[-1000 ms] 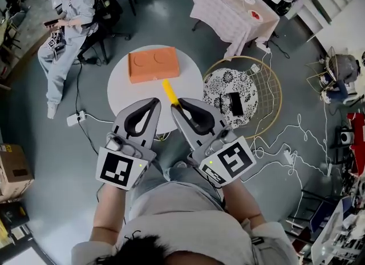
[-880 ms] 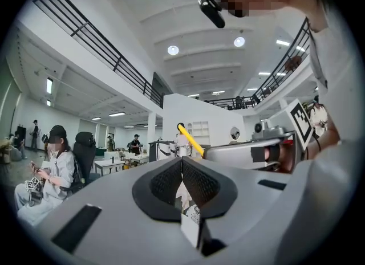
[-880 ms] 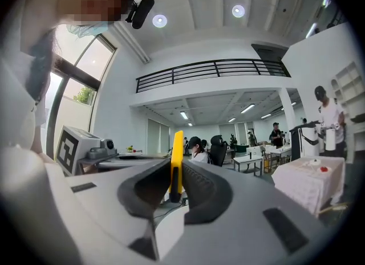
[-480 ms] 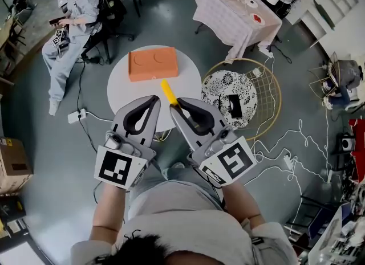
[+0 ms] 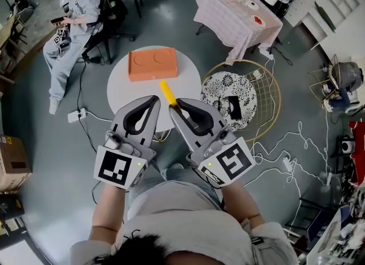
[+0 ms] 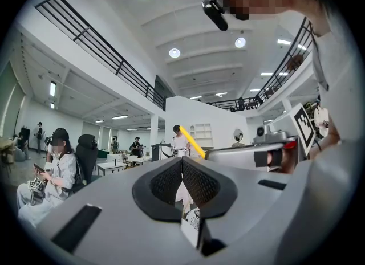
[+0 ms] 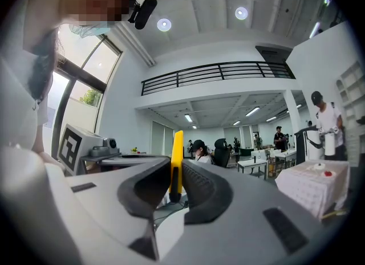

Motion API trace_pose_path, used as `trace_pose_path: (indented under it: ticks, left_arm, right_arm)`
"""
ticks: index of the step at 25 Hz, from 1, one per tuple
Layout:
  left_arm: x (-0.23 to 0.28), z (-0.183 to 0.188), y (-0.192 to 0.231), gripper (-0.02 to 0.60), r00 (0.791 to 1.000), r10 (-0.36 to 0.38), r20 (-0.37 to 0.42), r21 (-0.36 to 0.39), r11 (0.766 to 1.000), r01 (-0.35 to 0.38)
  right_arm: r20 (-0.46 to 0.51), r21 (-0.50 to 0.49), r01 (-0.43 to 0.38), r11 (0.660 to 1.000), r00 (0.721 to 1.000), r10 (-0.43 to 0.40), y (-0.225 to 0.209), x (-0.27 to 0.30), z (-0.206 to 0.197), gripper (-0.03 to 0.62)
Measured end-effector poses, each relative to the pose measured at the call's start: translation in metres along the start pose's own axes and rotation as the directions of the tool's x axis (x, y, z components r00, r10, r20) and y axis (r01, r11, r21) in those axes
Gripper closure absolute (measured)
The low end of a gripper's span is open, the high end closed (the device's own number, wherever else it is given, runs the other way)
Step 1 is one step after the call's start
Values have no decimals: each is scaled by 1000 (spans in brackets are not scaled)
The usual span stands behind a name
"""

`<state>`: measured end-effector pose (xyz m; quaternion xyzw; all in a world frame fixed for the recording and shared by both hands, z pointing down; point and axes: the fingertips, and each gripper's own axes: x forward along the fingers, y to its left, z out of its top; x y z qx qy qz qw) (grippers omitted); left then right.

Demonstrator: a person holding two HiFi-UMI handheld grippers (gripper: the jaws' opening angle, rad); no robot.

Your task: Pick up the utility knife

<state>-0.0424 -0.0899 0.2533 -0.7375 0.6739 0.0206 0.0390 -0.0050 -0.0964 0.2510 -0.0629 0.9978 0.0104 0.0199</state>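
Down at six o'clock, left gripper (image 5: 154, 102) is pinched together, empty. Right gripper (image 5: 174, 106) stays clamped on the yellow utility knife (image 5: 166, 92), pointing to twelve over the white table (image 5: 122, 87). Hardly any shift this past second, so the pickup looks done. Orange box (image 5: 153, 63) lies beyond.

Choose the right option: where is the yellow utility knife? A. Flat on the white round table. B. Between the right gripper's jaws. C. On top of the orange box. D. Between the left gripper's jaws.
B: the right gripper view shows the utility knife clamped upright between the jaws of the right gripper.
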Motion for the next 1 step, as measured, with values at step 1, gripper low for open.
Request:
trace_pose_path:
  ticks: [1]
  left_arm:
    - [0, 0, 1, 571, 1000, 1, 0, -1, 1000, -1]
  right_arm:
    - [0, 0, 0, 1000, 1000, 0, 0, 1, 0, 528]
